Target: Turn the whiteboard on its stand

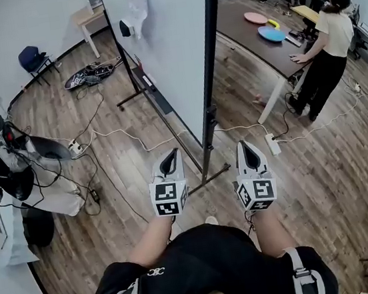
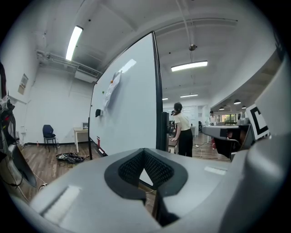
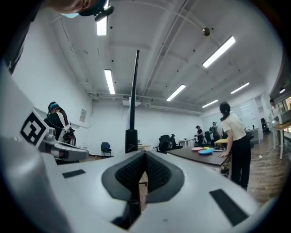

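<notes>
The tall whiteboard [image 1: 164, 45] stands upright on its black stand, and I see it nearly edge-on from above. Its black side post [image 1: 213, 52] runs down to a foot [image 1: 211, 176] on the wooden floor. Papers and magnets stick to its far upper face. My left gripper [image 1: 169, 157] hovers just left of the foot, shut with nothing held. My right gripper [image 1: 247, 149] hovers just right of the post, also shut and holding nothing. The left gripper view shows the board's face [image 2: 127, 104] ahead. The right gripper view shows the post [image 3: 134, 91] edge-on.
A person [image 1: 328, 43] leans on a dark table [image 1: 257, 39] at the right. Cables [image 1: 101, 133] and a power strip [image 1: 272, 143] lie on the floor. A blue chair [image 1: 32, 58] and a small desk [image 1: 90, 17] stand at the back left. Equipment [image 1: 12, 165] crowds the left.
</notes>
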`<state>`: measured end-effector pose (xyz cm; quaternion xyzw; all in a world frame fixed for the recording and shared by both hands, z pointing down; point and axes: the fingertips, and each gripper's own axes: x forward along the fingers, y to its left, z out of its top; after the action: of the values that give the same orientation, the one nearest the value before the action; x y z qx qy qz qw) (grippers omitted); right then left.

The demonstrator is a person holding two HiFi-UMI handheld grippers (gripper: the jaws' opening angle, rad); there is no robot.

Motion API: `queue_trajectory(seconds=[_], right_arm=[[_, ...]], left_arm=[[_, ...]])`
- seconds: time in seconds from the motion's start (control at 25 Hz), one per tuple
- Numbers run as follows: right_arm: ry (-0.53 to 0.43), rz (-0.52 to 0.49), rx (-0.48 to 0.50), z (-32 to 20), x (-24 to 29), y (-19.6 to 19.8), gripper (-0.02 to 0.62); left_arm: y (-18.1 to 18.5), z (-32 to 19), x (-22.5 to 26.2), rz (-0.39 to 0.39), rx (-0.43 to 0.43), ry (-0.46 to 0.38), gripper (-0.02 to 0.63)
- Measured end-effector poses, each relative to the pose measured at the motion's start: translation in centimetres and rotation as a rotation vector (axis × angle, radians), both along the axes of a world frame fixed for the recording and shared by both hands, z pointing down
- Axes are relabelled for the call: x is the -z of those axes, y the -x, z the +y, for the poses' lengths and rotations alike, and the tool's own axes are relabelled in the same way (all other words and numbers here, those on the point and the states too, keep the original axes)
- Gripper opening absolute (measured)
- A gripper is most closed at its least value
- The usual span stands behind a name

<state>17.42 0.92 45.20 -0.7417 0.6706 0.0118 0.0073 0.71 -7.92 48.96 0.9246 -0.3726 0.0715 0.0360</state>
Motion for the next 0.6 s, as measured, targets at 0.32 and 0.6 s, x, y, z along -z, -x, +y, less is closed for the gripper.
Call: queue_trajectory(seconds=[0.32,0.6], right_arm=[[0.003,-0.013,-0.04,0.2,0.0,-1.5,0.006],[0.007,-0.032,-0.04,-0.1,-0.1,-1.5,0.006]], left_arm=[[-1.6,0.6,0.3,-0.007,-0.034,-0.001,0.008],[-1.6,0.6,0.4,-0.011,-0.035,0.002,0.008]])
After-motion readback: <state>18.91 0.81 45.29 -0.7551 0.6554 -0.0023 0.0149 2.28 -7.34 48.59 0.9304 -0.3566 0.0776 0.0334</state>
